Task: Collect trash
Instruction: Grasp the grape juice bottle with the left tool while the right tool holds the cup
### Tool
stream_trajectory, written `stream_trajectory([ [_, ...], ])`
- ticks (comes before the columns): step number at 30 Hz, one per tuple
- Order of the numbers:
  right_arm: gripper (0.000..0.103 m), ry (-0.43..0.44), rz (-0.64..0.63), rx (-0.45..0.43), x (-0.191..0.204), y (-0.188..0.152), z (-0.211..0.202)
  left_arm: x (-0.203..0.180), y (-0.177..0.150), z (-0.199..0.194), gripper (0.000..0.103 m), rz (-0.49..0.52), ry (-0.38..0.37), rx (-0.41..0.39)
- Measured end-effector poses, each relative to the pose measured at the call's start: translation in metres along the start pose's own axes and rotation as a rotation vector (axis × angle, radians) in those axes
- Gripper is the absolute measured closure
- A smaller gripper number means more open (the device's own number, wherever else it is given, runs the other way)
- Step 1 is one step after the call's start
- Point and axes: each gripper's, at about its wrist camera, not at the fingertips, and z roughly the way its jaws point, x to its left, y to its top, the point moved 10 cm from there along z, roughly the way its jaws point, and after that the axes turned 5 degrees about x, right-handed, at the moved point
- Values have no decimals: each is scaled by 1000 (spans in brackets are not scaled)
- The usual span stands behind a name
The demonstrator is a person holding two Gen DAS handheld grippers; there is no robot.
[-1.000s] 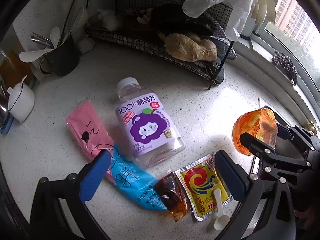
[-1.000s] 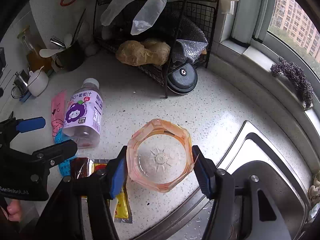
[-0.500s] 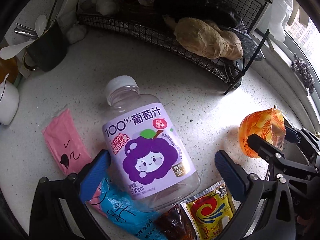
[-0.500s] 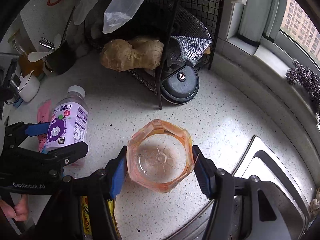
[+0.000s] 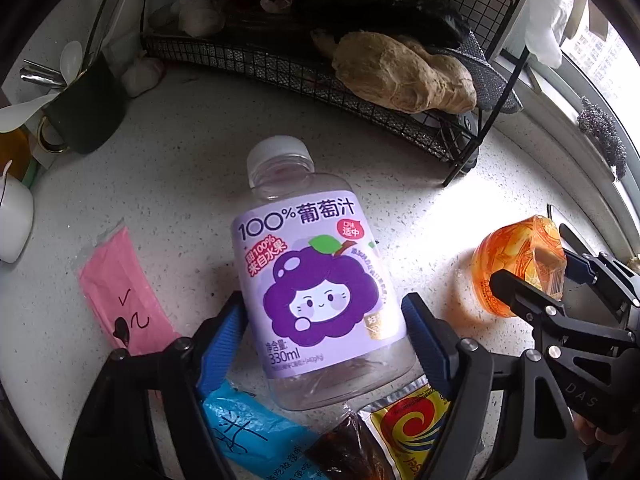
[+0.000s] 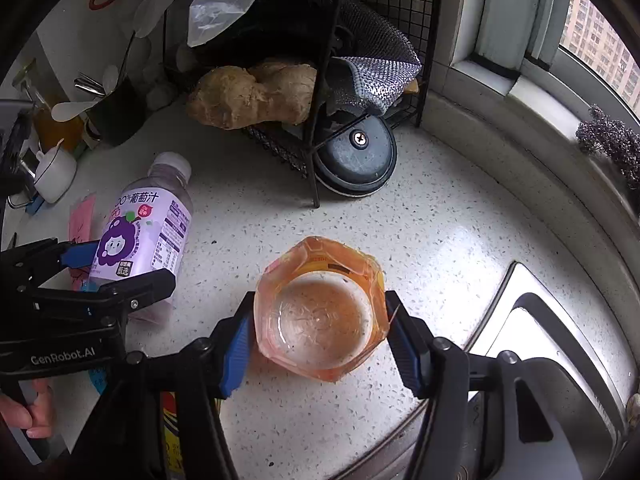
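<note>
A clear grape juice bottle (image 5: 316, 280) with a purple label lies on the speckled counter, cap pointing away. My left gripper (image 5: 322, 310) straddles its lower half, jaws closing, and the blue pads (image 5: 224, 344) meet its two sides. In the right wrist view the same bottle (image 6: 140, 232) shows inside that left gripper (image 6: 120, 266). My right gripper (image 6: 320, 316) is shut on a crumpled orange plastic cup (image 6: 320, 308), mouth up, just at the counter by the sink. A pink sachet (image 5: 120, 296), a blue sachet (image 5: 248, 428), a brown sauce packet (image 5: 348, 452) and a yellow packet (image 5: 408, 428) lie around the bottle.
A black wire rack (image 5: 280, 64) holding ginger (image 5: 400, 76) stands behind. A dark mug of utensils (image 5: 84, 116) and a white pot (image 5: 12, 216) are at the left. A round grey lid (image 6: 356, 156) leans under the rack. The steel sink (image 6: 540, 340) lies right.
My left gripper moved down and forward over the bottle, and its jaws narrowed from wide open onto the bottle's sides. My right gripper sank a little with the orange cup still in it.
</note>
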Motion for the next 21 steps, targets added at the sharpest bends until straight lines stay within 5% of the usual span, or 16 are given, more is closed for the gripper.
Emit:
stream_trajectory([
  [21, 45, 8, -17, -76, 19, -19, -58, -10, -35, -102, 35, 67, 4, -185],
])
